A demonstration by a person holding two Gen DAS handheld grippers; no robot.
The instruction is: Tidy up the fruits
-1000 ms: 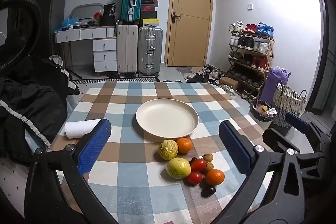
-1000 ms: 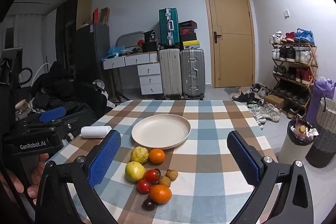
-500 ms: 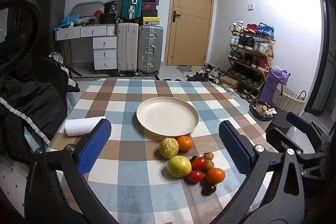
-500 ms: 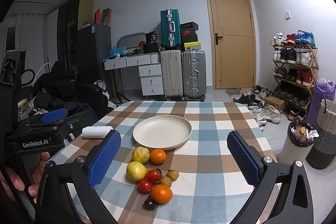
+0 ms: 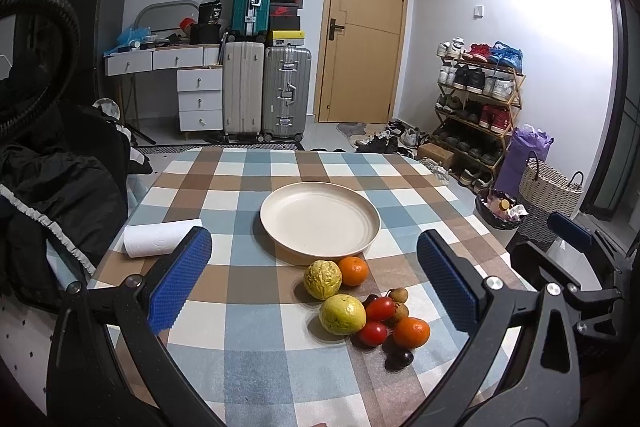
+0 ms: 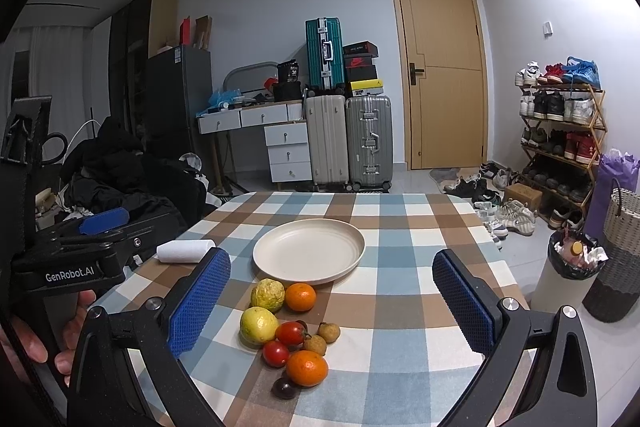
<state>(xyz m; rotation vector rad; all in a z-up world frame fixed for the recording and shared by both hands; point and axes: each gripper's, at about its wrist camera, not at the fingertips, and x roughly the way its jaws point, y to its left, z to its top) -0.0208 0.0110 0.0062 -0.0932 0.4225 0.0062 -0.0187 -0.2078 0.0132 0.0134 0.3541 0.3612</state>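
blue-padded left gripper (image 5: pixel 314 281) and right gripper (image 6: pixel 332 301) both gape empty above fruit pile (image 6: pixel 288 335) ahead; clumsy grabs could scatter round pieces.

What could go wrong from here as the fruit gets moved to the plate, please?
The fruits lie touching in a tight cluster, so closing on one may nudge the round ones beside it into rolling. The dark fruit and one orange sit near the table edge and could roll off.

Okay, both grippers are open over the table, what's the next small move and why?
Probably lower the right gripper onto the nearer orange. The plate holds nothing, every fruit lies on the cloth, and this orange sits at the cluster's edge, though a dark fruit lies close beside it.
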